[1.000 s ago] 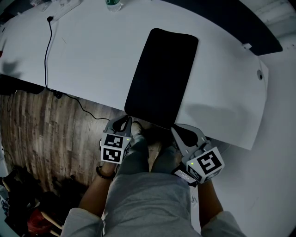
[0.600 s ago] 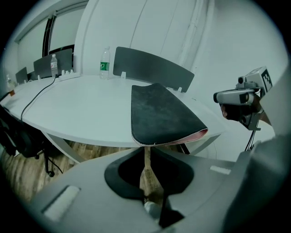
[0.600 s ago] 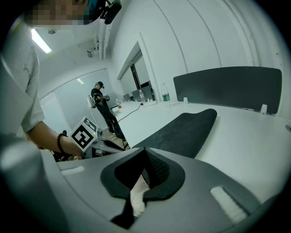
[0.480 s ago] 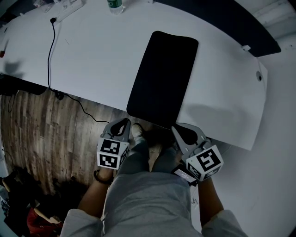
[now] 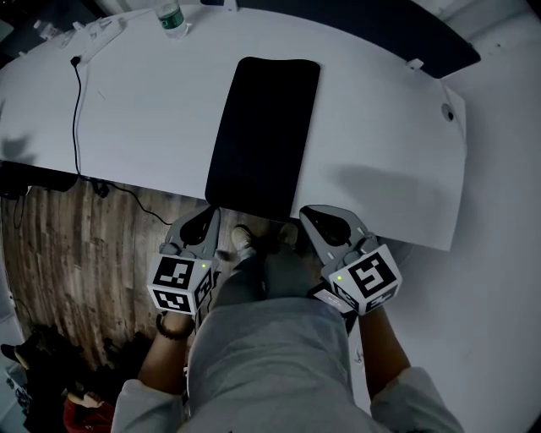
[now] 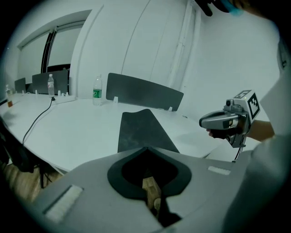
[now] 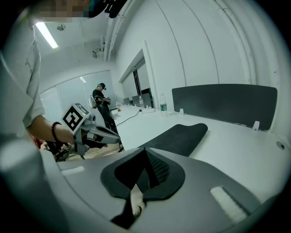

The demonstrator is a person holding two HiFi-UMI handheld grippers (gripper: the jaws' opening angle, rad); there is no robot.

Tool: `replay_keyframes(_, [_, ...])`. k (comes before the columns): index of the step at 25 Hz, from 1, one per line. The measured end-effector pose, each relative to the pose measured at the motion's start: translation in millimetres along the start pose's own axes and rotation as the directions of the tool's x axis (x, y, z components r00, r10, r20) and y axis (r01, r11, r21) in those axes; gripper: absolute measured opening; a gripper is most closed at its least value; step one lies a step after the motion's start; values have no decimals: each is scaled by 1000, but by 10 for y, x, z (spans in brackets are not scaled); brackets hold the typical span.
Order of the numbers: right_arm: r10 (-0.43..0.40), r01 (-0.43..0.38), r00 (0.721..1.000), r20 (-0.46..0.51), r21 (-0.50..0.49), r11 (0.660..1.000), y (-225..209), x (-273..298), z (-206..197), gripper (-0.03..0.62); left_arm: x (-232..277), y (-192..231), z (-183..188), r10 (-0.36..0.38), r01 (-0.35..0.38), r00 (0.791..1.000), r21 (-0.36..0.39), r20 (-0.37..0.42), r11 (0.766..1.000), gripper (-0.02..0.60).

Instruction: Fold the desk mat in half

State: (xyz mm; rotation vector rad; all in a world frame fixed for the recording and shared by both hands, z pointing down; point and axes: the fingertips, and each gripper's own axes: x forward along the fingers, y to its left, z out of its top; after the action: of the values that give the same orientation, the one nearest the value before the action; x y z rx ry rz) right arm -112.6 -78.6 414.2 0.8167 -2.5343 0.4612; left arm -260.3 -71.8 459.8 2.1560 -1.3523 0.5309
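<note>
The black desk mat (image 5: 262,135) lies flat and unfolded on the white table (image 5: 144,101), its short near edge at the table's front edge. Both grippers hover in front of that edge, off the table, above the person's legs. My left gripper (image 5: 210,212) is near the mat's near left corner. Its jaws have just been closing and are shut with nothing between them. My right gripper (image 5: 309,212), near the mat's near right corner, is also shut and holds nothing. The mat (image 6: 141,129) stretches away ahead of the left gripper (image 6: 146,148). Ahead of the right gripper (image 7: 145,150) it (image 7: 177,136) does the same.
A water bottle (image 5: 172,17) stands at the table's far edge and a black cable (image 5: 76,110) runs across its left part. A dark partition panel (image 7: 225,102) lines the far side. A person (image 7: 102,107) stands far off. Wood floor (image 5: 76,254) lies to the left.
Both grippers have risen in front of the table edge, the left one more, and it has drifted left in the head view. The mat has not moved.
</note>
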Motion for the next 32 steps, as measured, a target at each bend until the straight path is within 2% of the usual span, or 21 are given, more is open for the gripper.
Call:
replay_keyframes(6, [6, -6, 1000, -20, 4, 1000, -214, -281, 11, 6, 13, -424, 339, 9, -9, 999, 26, 37, 1000, 18])
replay_keyframes(15, [3, -2, 1000, 20, -37, 999, -314, -555, 364, 5, -141, -816, 818, 19, -27, 993, 75, 113, 997, 18])
replay_keyframes(24, [-8, 10, 998, 60, -40, 999, -298, -690, 572, 5, -265, -949, 803, 23, -33, 993, 87, 112, 996, 18])
replay_keyframes(32, [-5, 7, 997, 76, -25, 1000, -255, -680, 609, 5, -383, -949, 899, 14, -27, 989, 83, 149, 996, 18])
